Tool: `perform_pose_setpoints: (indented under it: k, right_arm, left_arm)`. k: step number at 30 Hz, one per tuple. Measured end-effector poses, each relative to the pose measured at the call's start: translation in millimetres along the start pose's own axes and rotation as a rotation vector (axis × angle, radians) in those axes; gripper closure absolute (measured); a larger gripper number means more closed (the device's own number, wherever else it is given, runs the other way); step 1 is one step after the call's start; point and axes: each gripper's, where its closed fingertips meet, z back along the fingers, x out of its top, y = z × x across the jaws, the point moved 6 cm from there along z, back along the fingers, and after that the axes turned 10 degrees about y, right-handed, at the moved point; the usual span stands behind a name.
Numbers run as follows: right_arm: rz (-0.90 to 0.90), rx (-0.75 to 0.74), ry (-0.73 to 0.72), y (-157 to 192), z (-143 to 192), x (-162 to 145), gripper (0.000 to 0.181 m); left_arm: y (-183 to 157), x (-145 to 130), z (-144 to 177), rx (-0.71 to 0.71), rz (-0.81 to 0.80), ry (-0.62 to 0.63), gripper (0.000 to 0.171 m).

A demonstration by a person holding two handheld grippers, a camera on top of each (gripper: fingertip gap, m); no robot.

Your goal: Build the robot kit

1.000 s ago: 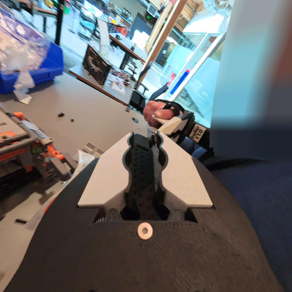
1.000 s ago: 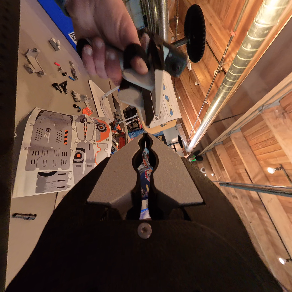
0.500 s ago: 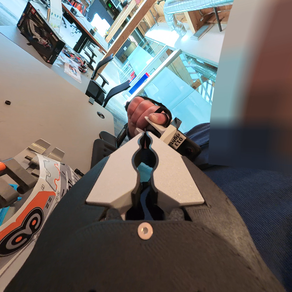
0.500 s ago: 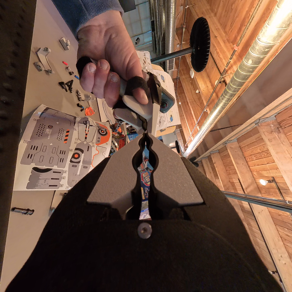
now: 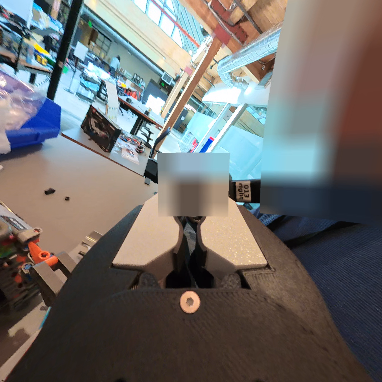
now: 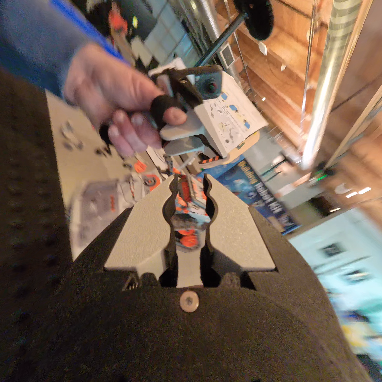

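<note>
The right tool (image 6: pixel 190 177) is held in the air with a clear gap between its fingers, gripping nothing; through the gap shows a blurred orange-and-grey model (image 6: pixel 187 217) on the counter (image 6: pixel 82 148). The left tool (image 6: pixel 198 140), held in a hand (image 6: pixel 115 107), seems nearly closed; in its own view a mosaic patch hides its tips, so I cannot tell. A sticker sheet (image 6: pixel 97 206) lies beside the model.
</note>
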Motion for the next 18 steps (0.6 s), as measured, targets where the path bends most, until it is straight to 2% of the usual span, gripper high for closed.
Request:
perform_pose_setpoints:
  k: [2,4,7,9,14,18]
  right_arm:
    - [-0.320,0.092,-0.050,-11,-1,-5,0.154]
    - [-0.615,0.161,-0.123,-20,-2,-12,0.156]
    - [-0.953,0.251,-0.254,-25,-9,-20,0.158]
    - [-1.112,0.316,-0.321,-24,-16,-23,0.158]
    - [-1.237,0.345,-0.446,-27,-21,-26,0.166]
    - [-1.235,0.381,-0.481,-29,-21,-25,0.177]
  left_arm:
    - [1,2,0,0.056,-0.051,-0.023,0.171]
    - [0,4,-1,0.095,-0.104,-0.041,0.171]
    - [-4,10,-3,0.115,-0.154,-0.105,0.171]
    - [-5,10,-7,0.106,-0.165,-0.126,0.171]
    - [-7,8,-14,0.120,-0.196,-0.151,0.171]
    - [-7,7,-17,0.113,-0.200,-0.168,0.171]
